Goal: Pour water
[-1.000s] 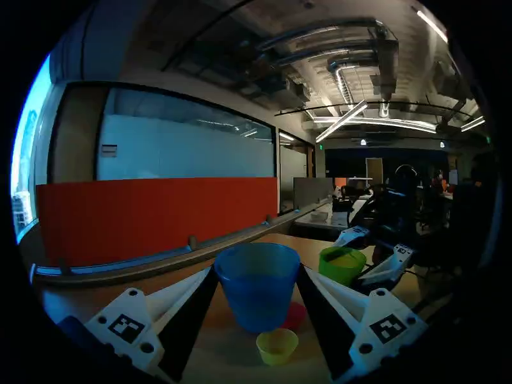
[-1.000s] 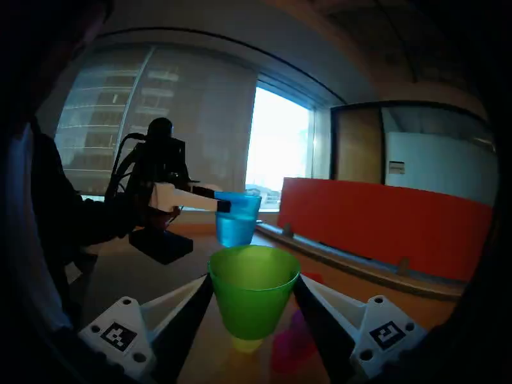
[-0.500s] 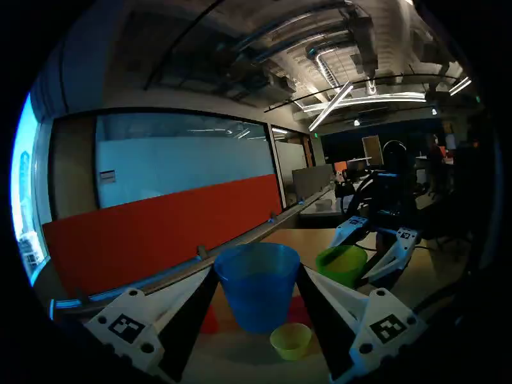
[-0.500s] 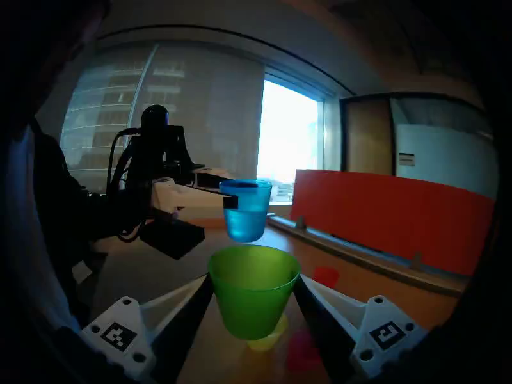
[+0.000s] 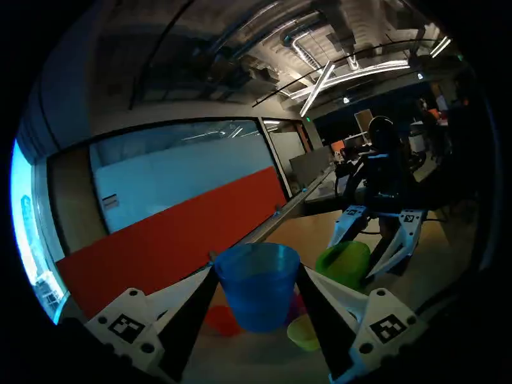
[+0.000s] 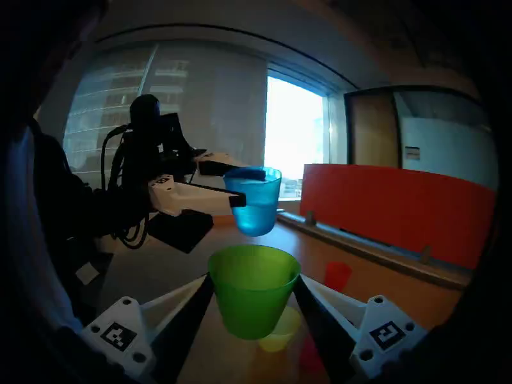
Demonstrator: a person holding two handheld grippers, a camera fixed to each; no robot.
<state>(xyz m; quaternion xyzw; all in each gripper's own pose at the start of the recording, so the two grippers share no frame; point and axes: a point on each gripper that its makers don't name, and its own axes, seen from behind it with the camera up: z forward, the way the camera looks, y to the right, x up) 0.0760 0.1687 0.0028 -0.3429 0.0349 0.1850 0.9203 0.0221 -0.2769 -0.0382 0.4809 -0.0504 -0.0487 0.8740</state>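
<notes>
My left gripper (image 5: 256,275) pinches blue cup (image 5: 257,304), water inside. My right gripper (image 6: 253,280) pinches green cup (image 6: 253,310), upright. Blue cup sits higher, beyond green rim, not touching.

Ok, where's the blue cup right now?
The blue cup is held in the left gripper; in the right gripper view it hangs just above the green cup, left of the orange panel.

**An open-plan office**

Exposed ducts (image 5: 301,38) and long strip lights (image 5: 320,80) run across a bare ceiling. A glazed partition (image 5: 185,166) with an orange lower panel (image 5: 166,237) walls off a room. The wooden surface (image 5: 310,233) stands near a tall window (image 6: 294,134) with roller blinds (image 6: 192,109).
</notes>
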